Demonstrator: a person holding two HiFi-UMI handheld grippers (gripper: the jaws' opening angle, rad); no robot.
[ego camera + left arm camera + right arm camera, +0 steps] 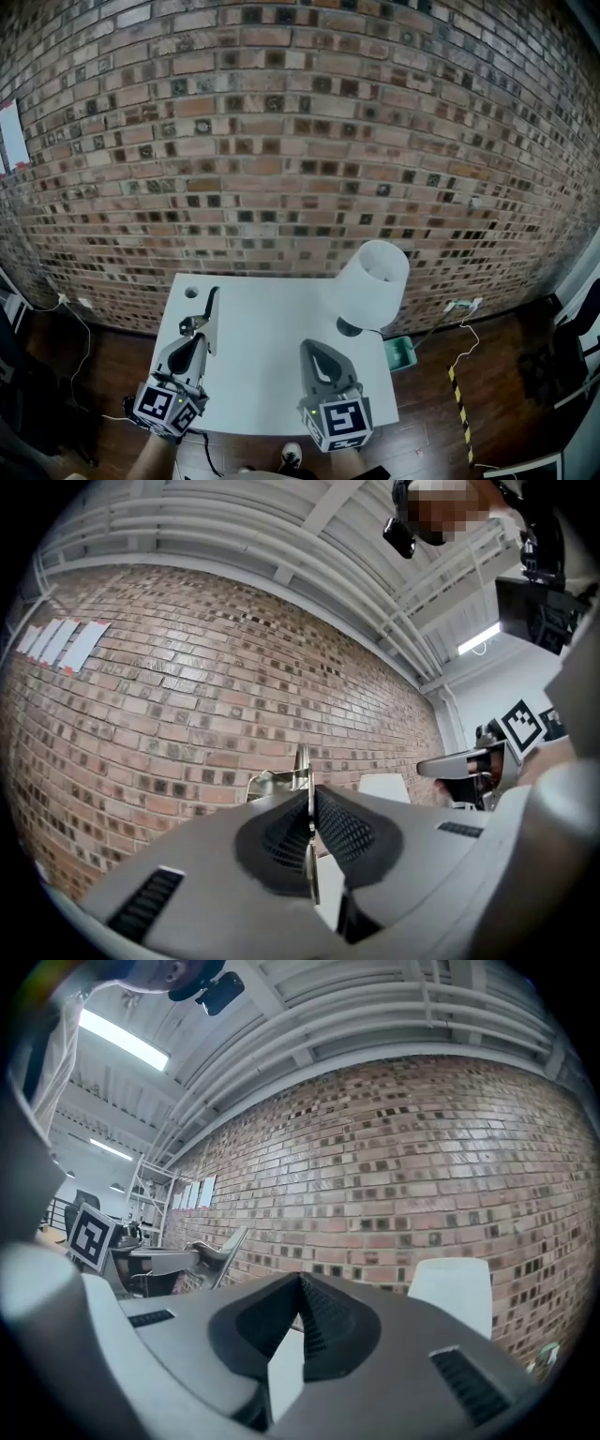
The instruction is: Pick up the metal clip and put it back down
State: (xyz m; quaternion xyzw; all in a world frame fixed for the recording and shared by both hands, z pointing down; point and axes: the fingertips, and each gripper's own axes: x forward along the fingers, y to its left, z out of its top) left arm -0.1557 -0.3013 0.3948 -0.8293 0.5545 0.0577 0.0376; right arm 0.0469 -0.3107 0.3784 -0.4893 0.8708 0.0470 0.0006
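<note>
The metal clip [302, 772] stood edge-on in the left gripper [309, 803], its thin bright plate running down between the two ribbed pads and its top poking out above them. The jaws were pressed tight on that plate, with no gap showing. From the head view the clip [199, 324] sat over the left part of the white table [262, 328], just ahead of the left gripper [195, 341]. Whether it hung clear of the tabletop or touched it could not be told from there (the gripper's own camera looked up at the brick wall [281, 122], which suggests it was lifted).

The right gripper [300, 1283] had its jaws closed at the tips with nothing between them, and it hovered near the table's middle [316, 349], well apart from the clip. A white lamp [373, 281] stood at the table's far right.

The grip was the weak point, as I judge it. The hold was on a slim, smooth plate, so a jolt or a quick tilt on the way down could let the clip swivel or slide out. It was also close to the table's left edge and to a round hole [191, 292], so a careless release might send it off the side.
</note>
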